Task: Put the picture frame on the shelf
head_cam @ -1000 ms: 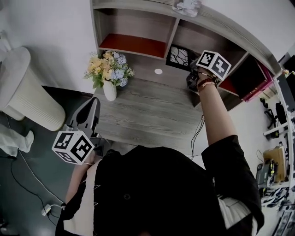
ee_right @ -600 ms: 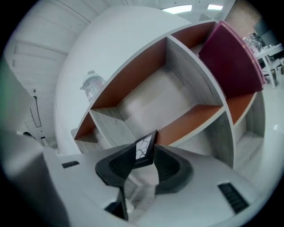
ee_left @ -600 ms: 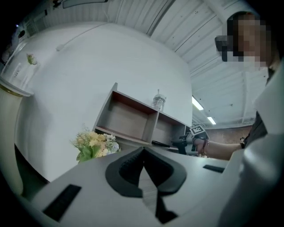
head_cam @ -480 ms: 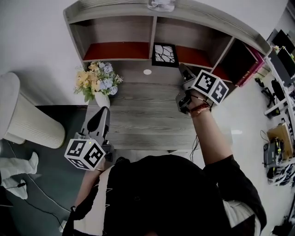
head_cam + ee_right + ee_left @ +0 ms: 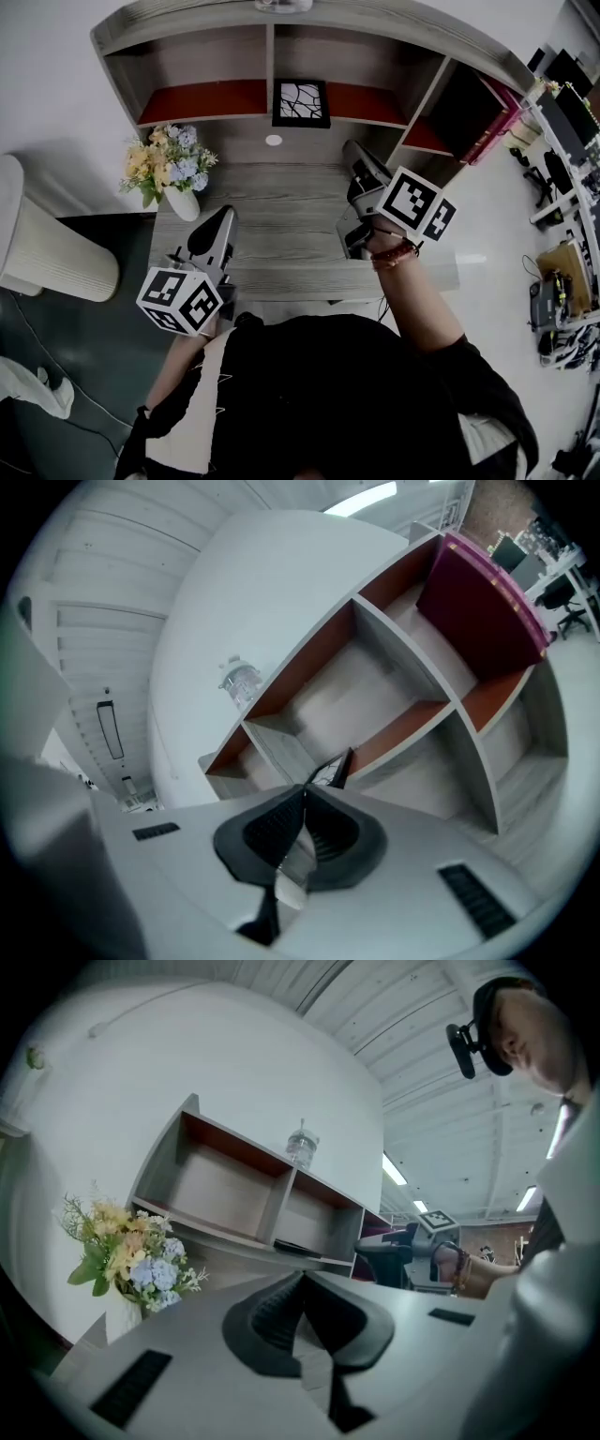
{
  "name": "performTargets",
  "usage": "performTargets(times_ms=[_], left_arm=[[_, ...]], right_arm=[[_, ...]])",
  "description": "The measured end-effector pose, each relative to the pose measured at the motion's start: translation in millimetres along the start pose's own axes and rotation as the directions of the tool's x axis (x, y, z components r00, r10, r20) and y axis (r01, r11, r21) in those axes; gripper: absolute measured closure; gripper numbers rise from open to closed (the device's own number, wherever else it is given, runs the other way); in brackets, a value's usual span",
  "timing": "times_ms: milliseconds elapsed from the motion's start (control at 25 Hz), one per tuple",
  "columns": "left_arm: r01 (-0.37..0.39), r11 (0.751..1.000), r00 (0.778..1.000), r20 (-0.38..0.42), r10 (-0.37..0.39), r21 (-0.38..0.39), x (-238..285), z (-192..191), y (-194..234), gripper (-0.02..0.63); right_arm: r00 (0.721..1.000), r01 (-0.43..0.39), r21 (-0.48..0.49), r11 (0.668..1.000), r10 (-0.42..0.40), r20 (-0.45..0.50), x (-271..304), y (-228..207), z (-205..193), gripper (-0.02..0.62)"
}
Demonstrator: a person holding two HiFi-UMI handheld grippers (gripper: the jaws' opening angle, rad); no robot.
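Note:
The black picture frame (image 5: pixel 301 103) with a white branch pattern stands upright on the red ledge of the wooden shelf (image 5: pixel 187 52), at the divider between two compartments. In the right gripper view the frame (image 5: pixel 336 769) shows edge-on just beyond my fingertips. My right gripper (image 5: pixel 351 150) hovers over the desk (image 5: pixel 281 248), well apart from the frame. Its jaws have just been closing with nothing between them, and they now meet (image 5: pixel 307 791). My left gripper (image 5: pixel 225 216) is shut and empty over the desk's left front, with its tips together (image 5: pixel 302 1277).
A white vase of flowers (image 5: pixel 169 169) stands at the desk's back left. A small white disc (image 5: pixel 273 140) lies under the shelf. A plastic bottle (image 5: pixel 239 682) sits on top of the shelf, and a magenta box (image 5: pixel 487 112) fills its right compartment. A white bin (image 5: pixel 47 253) stands on the floor at left.
My right gripper has drawn back from the frame toward the desk's front and its jaws have closed empty. The left gripper has moved forward over the desk. The frame stays on the shelf.

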State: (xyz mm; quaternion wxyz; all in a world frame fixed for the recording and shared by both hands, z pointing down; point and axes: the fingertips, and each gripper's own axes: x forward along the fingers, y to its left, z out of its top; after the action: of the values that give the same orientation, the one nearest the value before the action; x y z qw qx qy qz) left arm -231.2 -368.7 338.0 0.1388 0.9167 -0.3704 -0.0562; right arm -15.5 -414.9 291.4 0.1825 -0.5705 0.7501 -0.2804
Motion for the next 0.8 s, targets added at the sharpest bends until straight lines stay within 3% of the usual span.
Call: performTargets(times_ms=[360, 560, 800], left_arm=[[-0.048, 0.999, 0.998, 0.037, 0.047, 0.008, 30, -9, -57, 0.595], [-0.078, 0.997, 0.997, 0.026, 0.078, 0.011, 37, -22, -86, 0.595], [-0.165, 0.986, 0.986, 0.04, 0.164, 0.013, 29, -34, -106, 0.595]], right_arm=[[0.986, -0.151, 0.014, 0.988, 0.152, -0.067, -38, -10, 1, 0.592], [0.983, -0.168, -0.16, 0.973, 0.153, -0.099, -56, -28, 7, 0.592], [0.977, -0.197, -0.367, 0.909, 0.153, -0.146, -69, -37, 8, 0.591]])
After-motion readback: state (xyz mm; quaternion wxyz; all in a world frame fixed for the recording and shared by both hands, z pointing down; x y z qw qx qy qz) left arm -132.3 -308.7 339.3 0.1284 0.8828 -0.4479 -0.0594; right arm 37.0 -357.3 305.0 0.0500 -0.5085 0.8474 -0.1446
